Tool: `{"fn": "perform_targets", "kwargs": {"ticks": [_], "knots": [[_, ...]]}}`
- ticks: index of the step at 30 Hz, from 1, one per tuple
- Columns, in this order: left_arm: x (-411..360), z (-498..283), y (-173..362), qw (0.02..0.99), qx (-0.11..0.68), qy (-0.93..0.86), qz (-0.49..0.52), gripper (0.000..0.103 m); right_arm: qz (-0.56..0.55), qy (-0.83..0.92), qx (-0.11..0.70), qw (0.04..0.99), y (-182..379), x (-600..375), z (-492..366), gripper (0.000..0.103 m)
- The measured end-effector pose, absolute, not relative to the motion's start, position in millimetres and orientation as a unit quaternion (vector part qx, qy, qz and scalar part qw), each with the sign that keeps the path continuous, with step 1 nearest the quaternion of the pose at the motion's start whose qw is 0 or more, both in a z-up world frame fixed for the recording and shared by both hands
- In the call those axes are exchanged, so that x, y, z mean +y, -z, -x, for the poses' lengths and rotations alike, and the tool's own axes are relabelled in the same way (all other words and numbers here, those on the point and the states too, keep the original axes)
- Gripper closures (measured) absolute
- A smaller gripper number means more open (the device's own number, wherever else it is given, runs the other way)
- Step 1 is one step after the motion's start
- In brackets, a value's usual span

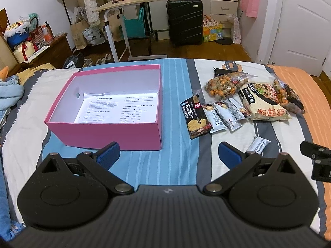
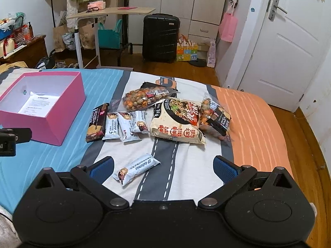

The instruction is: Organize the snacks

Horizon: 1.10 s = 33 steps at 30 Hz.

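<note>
Single loose snack bar point(image 2: 136, 170) in a crinkly pale-blue and white foil wrapper, lying flat on the bed point(image 2: 248, 119) just ahead of the right gripper point(image 2: 163, 166), between its fingers but nearer the left-hand one, untouched by either. Long axis slanted, dark printed end toward the gripper body, pale end pointing forward and to the right. Same bar point(image 1: 258, 144) seen just beyond the right-hand finger of the left gripper point(image 1: 168, 152).

Farther ahead of the right fingers, a row of three like bars point(image 2: 124, 127), long axes running roughly away from the gripper, edges touching or overlapping. Left of them, touching, a slim dark cracker pack point(image 2: 97, 123), oblong, glossy, also lengthwise away. Right of the row, a puffy cream noodle bag point(image 2: 178, 122) with a bowl picture, broad and pillow-shaped. Beyond it, a clear bag of round orange-brown nuts point(image 2: 142, 100); at its right edge, a second nut bag with a small dark packet point(image 2: 220, 119) on top.

Ahead of the left fingers, slightly left, an open pink cardboard box point(image 1: 107, 130), rectangular, white inside, a printed paper sheet point(image 1: 118, 108) on its floor. Bedsheet striped in blue, grey, white and orange, soft and lightly creased.

Both pairs of blue-padded fingers spread wide, holding nothing.
</note>
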<state>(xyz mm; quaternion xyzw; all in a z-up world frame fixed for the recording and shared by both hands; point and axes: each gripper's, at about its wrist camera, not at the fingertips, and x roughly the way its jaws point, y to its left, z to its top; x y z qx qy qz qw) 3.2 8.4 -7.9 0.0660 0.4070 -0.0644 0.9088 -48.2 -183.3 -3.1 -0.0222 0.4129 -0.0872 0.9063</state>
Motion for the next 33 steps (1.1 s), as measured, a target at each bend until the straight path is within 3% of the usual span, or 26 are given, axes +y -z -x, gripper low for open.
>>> {"fn": "perform_targets", "kwargs": {"ticks": [21, 28, 33], "knots": [[5.1, 0.0, 4.3, 0.908, 0.406, 0.084, -0.057, 0.0, 0.022, 0.051, 0.411, 0.91, -0.3, -188.7, 46.9, 0.0], [-3.1, -10.4, 5.3, 0.906, 0.409, 0.101, -0.031, 0.007, 0.068, -0.024, 0.375, 0.924, -0.6, -203.3, 41.3, 0.0], [-27.1, -27.2, 24.2, 0.904, 0.412, 0.109, -0.036, 0.011, 0.028, -0.078, 0.377, 0.922, 33.9, -222.2, 31.1, 0.0]]}}
